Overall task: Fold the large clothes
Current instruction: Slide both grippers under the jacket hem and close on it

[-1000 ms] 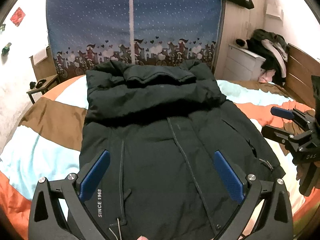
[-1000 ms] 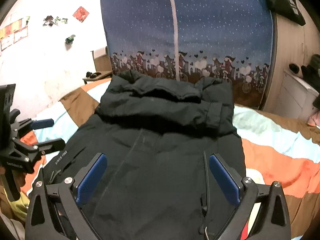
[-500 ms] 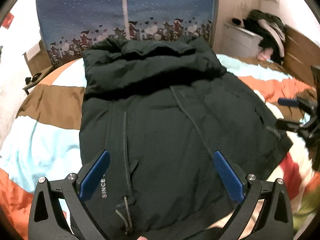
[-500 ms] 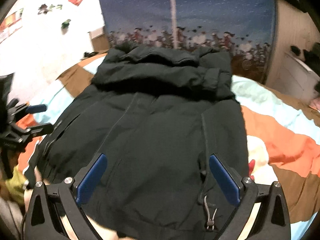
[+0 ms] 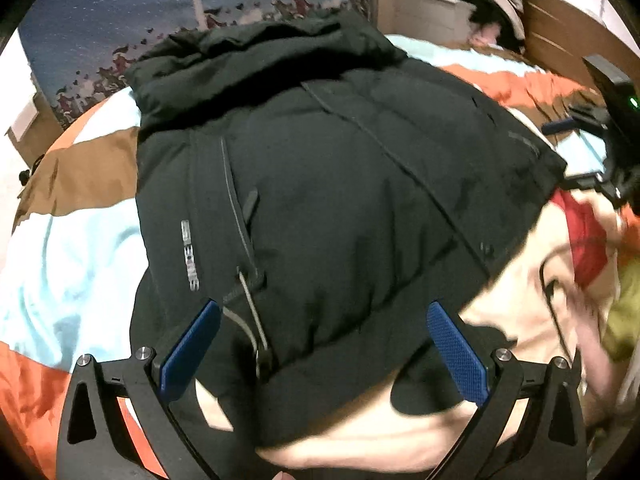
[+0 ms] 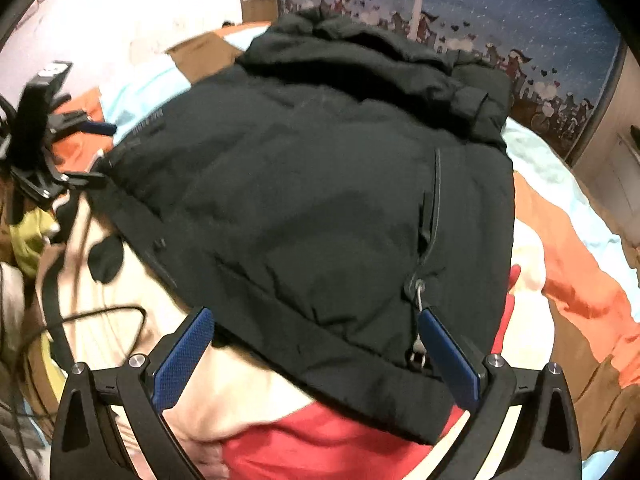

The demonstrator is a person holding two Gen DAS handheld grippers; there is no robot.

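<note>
A large black jacket lies spread on a bed, front side up, its hood or collar end bunched toward the far side near a blue patterned curtain. The bedcover under it has bands of light blue, brown and orange.

The left gripper hangs over the near hem of the jacket on the side with the white lettering, its jaws wide apart and holding nothing. Between its blue pads a zip pull and cord lie on the fabric.

The right gripper sits over the hem at the other side, jaws also spread wide with nothing between them. Its right-hand pad is just beside a pocket zip pull, though whether it touches is unclear. Below the hem, cream and red cloth shows, blurred.

Each camera catches the other gripper out at the edge of the jacket.
</note>
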